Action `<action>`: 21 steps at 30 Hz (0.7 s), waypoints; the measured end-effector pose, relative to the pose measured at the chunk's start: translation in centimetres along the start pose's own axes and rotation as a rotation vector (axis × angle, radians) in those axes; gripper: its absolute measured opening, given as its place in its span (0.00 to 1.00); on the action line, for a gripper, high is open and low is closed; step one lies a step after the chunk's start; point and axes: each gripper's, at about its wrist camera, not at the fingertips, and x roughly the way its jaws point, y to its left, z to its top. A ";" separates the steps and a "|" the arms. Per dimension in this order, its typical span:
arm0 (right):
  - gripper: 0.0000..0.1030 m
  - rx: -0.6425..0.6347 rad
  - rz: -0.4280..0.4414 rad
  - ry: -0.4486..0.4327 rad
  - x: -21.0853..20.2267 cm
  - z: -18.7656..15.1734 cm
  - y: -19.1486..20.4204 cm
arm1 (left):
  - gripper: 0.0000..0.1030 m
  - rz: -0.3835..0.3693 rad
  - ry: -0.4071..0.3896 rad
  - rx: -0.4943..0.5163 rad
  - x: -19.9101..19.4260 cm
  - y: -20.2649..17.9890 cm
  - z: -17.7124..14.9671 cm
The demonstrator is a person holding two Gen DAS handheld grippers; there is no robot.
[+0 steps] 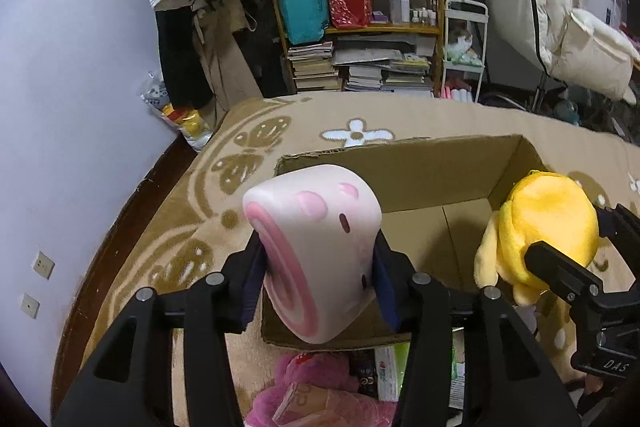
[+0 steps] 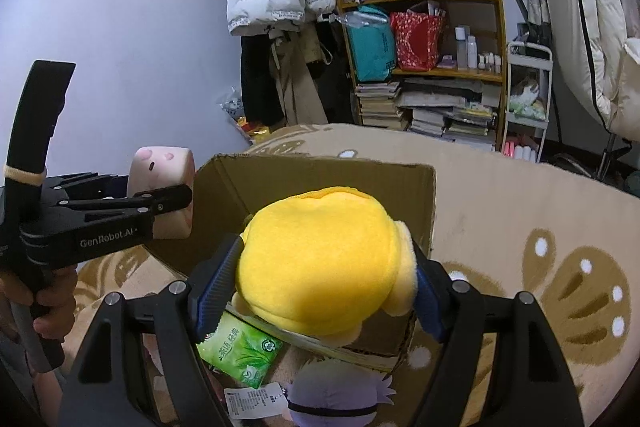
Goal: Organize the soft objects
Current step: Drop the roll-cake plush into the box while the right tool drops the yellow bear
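My left gripper (image 1: 320, 263) is shut on a pink swirl-roll plush with a face (image 1: 316, 239) and holds it over the near left part of an open cardboard box (image 1: 400, 167). My right gripper (image 2: 324, 279) is shut on a yellow plush toy (image 2: 324, 259) and holds it above the box's (image 2: 320, 171) near edge. The right gripper and yellow plush also show in the left wrist view (image 1: 540, 227), at the right. The left gripper with the pink plush shows in the right wrist view (image 2: 160, 187), at the left.
The box sits on a tan patterned blanket (image 1: 280, 131). A magenta plush (image 1: 312, 387), a green tissue pack (image 2: 240, 351) and a purple plush (image 2: 336, 395) lie in front of the box. A cluttered shelf (image 1: 360, 7), hanging jackets and a wall stand behind.
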 end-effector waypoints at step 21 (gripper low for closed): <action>1.00 0.037 -0.013 -0.014 -3.0 -0.2 -0.1 | 0.94 0.045 -0.012 -0.031 -2.8 1.2 0.4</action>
